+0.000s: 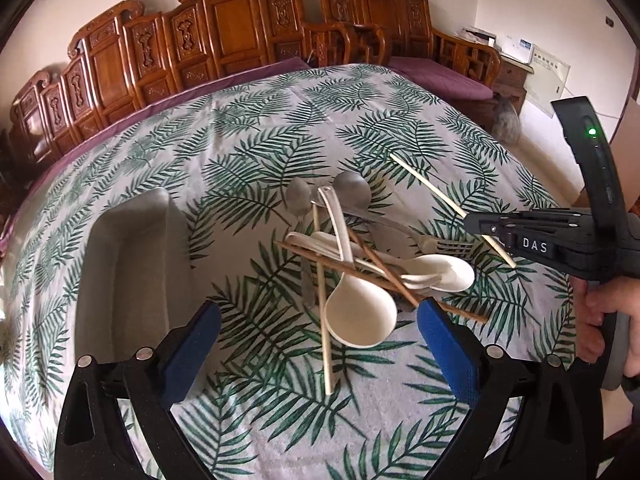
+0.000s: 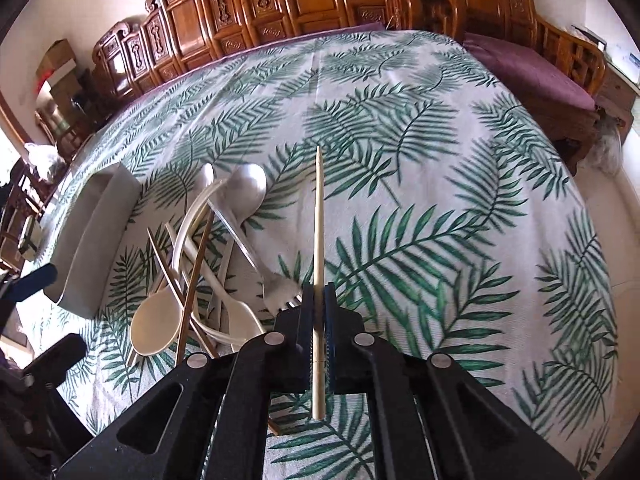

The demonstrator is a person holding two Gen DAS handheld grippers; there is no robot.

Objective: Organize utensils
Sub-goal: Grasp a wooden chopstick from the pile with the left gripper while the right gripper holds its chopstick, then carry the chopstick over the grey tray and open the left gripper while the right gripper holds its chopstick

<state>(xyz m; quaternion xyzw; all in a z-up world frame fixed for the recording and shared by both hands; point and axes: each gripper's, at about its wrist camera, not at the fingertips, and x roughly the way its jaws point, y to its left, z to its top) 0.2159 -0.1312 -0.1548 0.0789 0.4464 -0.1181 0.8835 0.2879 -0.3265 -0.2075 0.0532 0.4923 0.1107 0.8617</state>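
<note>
A heap of utensils lies on the leaf-print tablecloth: a cream ladle point(image 1: 360, 314) point(image 2: 154, 330), cream spoons point(image 1: 444, 274), brown chopsticks point(image 1: 384, 266), a pale chopstick point(image 1: 323, 308), metal spoons point(image 1: 352, 190) point(image 2: 250, 190) and a fork point(image 1: 446, 245) point(image 2: 280, 294). My left gripper point(image 1: 318, 318) stands open over the near side of the heap, its blue pads either side of the ladle bowl. My right gripper point(image 2: 319, 300) point(image 1: 474, 224) is shut on another pale chopstick point(image 2: 318, 216) point(image 1: 424, 182), which points away past its fingertips. A grey tray point(image 1: 120, 272) point(image 2: 94, 236) sits left of the heap.
Carved wooden benches point(image 1: 224, 28) with purple cushions point(image 1: 440, 76) stand beyond the table's far edge. Open tablecloth point(image 2: 460, 220) stretches to the right of the heap. A person's hand point(image 1: 600, 320) holds the right gripper's handle at the right edge.
</note>
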